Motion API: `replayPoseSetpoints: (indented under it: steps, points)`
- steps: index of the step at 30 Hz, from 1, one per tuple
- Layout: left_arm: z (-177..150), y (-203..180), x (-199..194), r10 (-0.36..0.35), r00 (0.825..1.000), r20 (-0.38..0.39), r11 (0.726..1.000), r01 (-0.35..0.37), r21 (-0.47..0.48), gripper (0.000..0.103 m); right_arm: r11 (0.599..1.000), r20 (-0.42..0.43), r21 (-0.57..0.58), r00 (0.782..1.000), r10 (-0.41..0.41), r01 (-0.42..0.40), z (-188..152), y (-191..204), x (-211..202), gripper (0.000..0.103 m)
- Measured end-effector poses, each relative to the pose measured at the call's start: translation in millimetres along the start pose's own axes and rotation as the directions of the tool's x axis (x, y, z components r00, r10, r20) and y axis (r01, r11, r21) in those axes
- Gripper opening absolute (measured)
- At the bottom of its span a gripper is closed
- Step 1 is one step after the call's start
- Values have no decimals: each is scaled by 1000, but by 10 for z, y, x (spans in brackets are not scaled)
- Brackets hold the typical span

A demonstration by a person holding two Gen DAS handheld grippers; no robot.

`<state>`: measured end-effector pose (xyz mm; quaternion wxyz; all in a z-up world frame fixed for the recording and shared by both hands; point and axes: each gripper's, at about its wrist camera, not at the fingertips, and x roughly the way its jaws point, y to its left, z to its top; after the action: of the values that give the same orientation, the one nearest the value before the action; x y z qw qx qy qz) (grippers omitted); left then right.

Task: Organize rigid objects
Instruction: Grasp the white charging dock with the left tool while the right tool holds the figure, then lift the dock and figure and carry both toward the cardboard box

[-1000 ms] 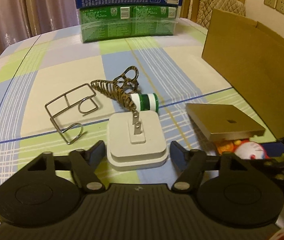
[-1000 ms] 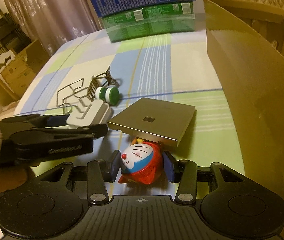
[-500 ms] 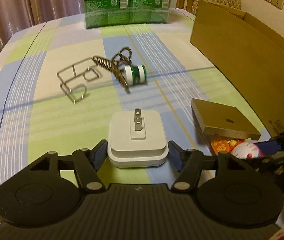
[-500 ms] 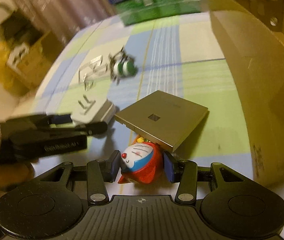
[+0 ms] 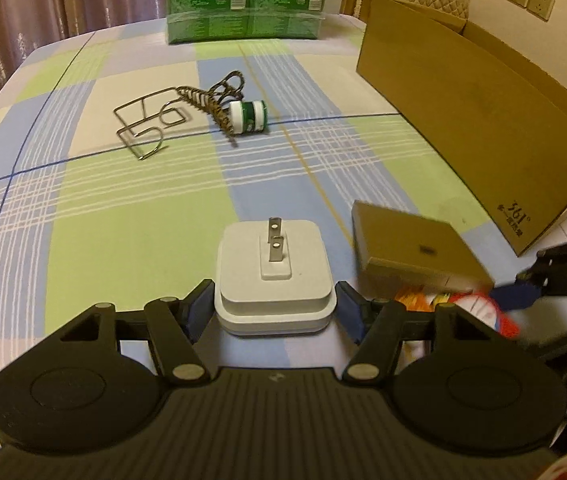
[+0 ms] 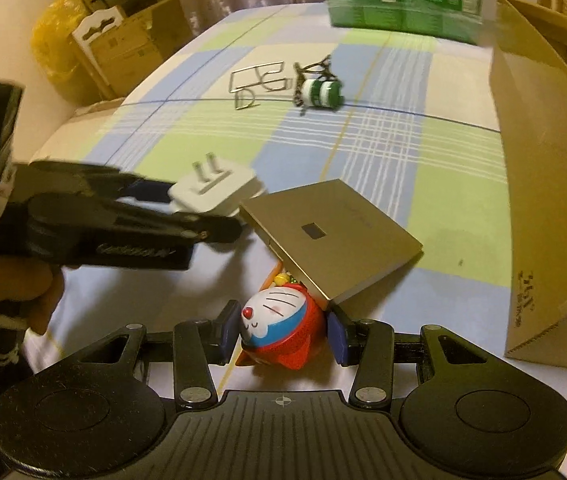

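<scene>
Left wrist view: a table under a checked cloth point(image 5: 131, 240) of green, blue and cream fills most of the frame; along its right side stands a large open cardboard box point(image 5: 483, 120), its near wall facing the camera; at the far edge sit stacked cartons point(image 5: 243, 12), a blue one on a green one; a flat gold box point(image 5: 415, 248) lies just right of centre, near the cardboard box's corner; farther back a bent wire rack point(image 5: 143, 128) lies on the cloth, and beside it a coiled striped hair tie point(image 5: 211, 100) touches a small green-and-white bottle point(image 5: 249, 117) lying on its side; nearest the camera, the left gripper point(image 5: 275, 310) has its pads pressed on both sides of a white plug adapter point(image 5: 273, 280), prongs pointing up, jaws about half spread.

Right wrist view: the same cardboard box point(image 6: 543, 184) rises at the right, the gold box point(image 6: 331, 236) lies tilted in the middle, one edge resting over a red and blue cartoon-cat figurine point(image 6: 279, 328); the right gripper point(image 6: 281, 330) clamps that figurine between narrowly spaced pads; at the left the other gripper point(image 6: 207, 200), held in a person's hand point(image 6: 15, 292), carries the adapter point(image 6: 215, 192) just beside the gold box's corner; whether the adapter is clear of the cloth cannot be told.
</scene>
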<state>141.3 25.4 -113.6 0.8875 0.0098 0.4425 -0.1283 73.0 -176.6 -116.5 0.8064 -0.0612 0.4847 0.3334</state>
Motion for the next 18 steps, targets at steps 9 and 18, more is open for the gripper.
replayPoseSetpoints:
  steps: [9,18]
  points:
    - [212,-135,125,-49,997,54,999,50,-14,60,999,-13,-41,1000,12,-12,-42,72,29,42]
    - [154,-35,30,-13,999,47,999,15,-32,60,999,4,-4,999,51,-51,-183,114,-104,42]
